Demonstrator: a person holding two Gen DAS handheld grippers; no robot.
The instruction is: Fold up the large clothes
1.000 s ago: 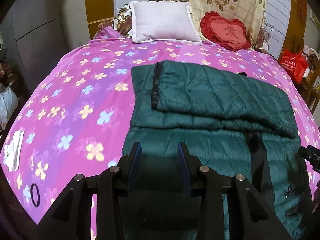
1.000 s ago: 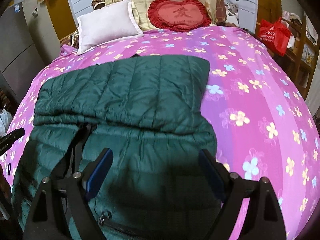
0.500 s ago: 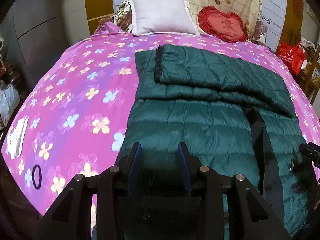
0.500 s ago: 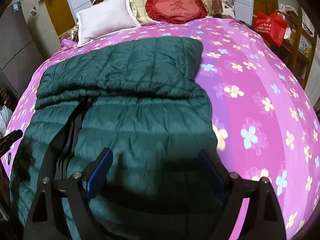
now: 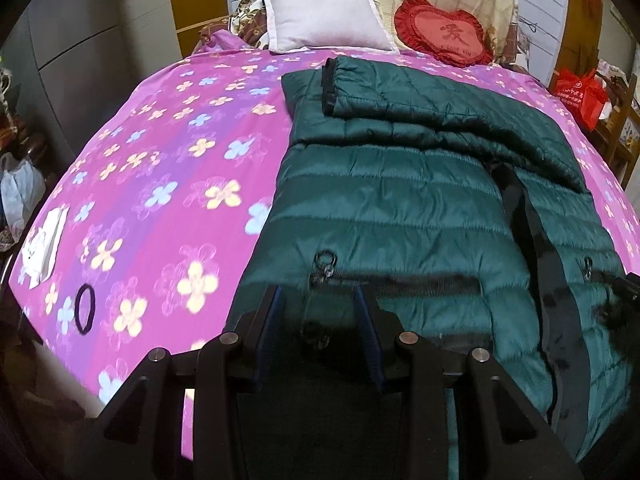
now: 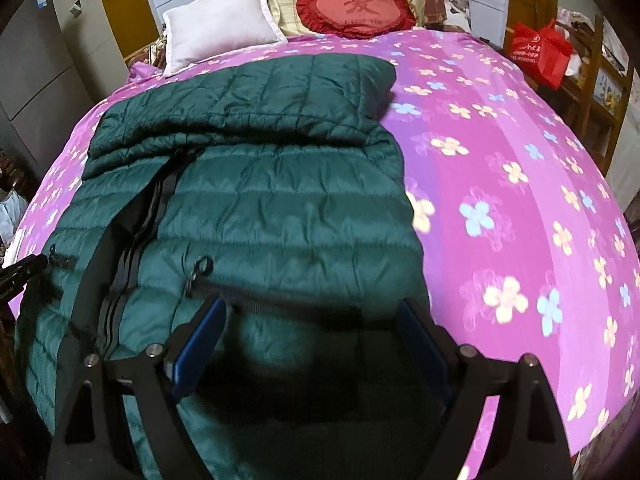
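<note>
Green jacket [image 5: 400,200] flat on bed [image 5: 160,160]; bare sheet either side. Left gripper [image 5: 318,332], right gripper [image 6: 312,340] above jacket hem, jaws open, empty.

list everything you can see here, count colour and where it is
quilted jacket: 1, dark green, flat on the bed, far part folded over
bed cover: 1, pink with flowers, under the jacket
pillow: 1, white, at the head of the bed
heart cushion: 1, red, beside the pillow
hair tie: 1, black, near the bed's left edge
bag: 1, red, off the bed's right side
left gripper: 1, black, blue pads, open over the jacket's near part
right gripper: 1, black, blue pads, open wide over the jacket
</note>
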